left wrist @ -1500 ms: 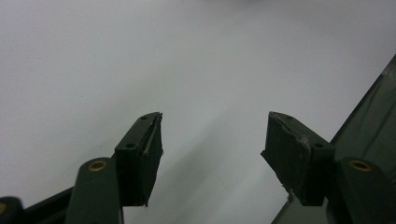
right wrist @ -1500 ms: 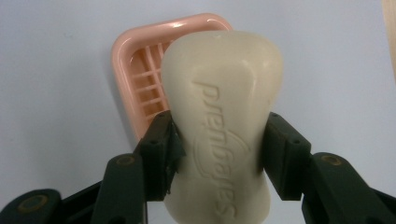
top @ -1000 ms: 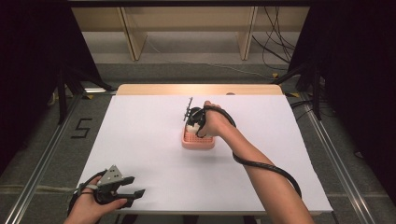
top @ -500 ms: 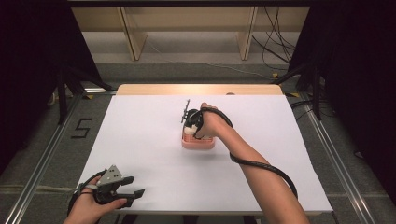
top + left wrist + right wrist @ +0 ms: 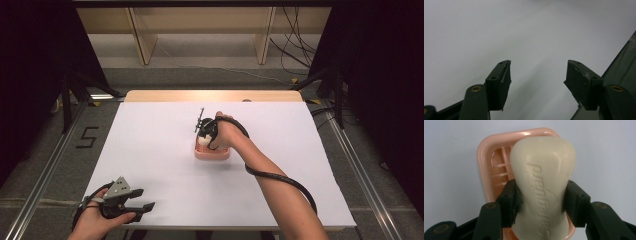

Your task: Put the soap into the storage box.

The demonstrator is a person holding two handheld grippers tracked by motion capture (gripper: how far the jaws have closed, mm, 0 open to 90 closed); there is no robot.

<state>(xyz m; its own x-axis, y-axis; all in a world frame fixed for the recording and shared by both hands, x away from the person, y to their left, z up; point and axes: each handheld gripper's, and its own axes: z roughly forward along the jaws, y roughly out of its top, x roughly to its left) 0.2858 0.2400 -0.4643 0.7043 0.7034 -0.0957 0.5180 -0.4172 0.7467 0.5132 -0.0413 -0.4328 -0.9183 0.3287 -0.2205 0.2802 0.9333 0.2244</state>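
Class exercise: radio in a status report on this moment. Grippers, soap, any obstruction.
Right hand-held gripper shut on soap, over pink dish. Left hand-held gripper open, empty, near table edge. Nothing in the way.

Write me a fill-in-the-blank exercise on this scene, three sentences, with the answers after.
1. The right gripper is shut on a bar of ____.
2. Below the bar sits a slotted soap dish coloured ____.
3. The left gripper has its jaws ____, with nothing between them.

Missing words: soap; pink; open
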